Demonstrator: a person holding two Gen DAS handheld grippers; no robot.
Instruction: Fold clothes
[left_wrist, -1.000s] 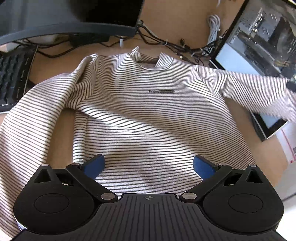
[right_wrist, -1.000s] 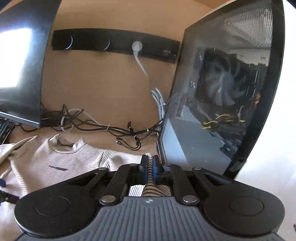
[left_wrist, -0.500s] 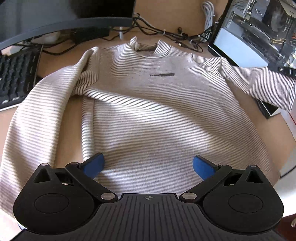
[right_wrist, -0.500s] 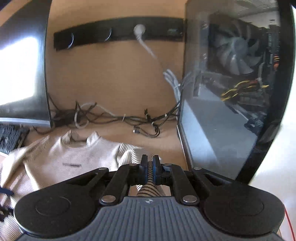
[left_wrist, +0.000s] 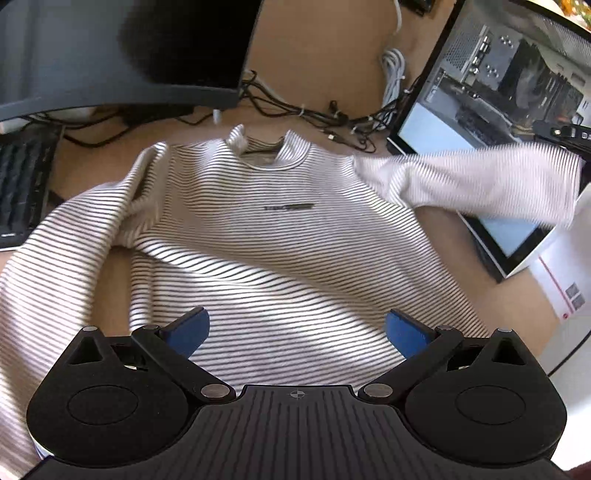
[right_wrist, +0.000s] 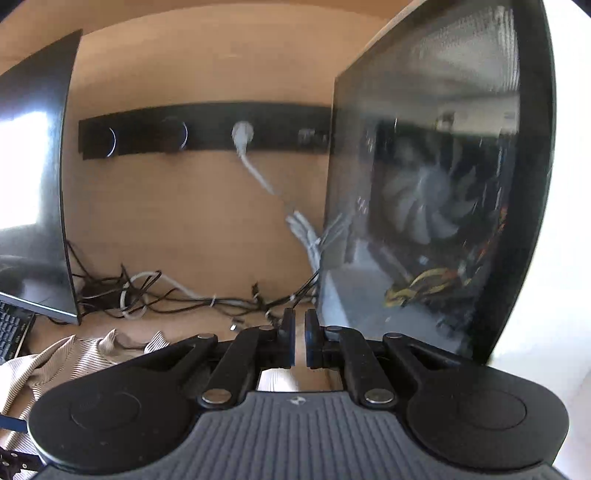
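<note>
Shirt (left_wrist: 280, 240): flat, unfolded. Left claw (left_wrist: 295, 328) wide, empty. Right claw (right_wrist: 300, 341) narrow; grip unclear. 0 folds done.

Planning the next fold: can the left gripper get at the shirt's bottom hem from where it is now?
Probably yes. The left gripper is open above the lower part of the striped shirt, and nothing lies between its fingers and the fabric. The hem itself is hidden behind the gripper body.
</note>
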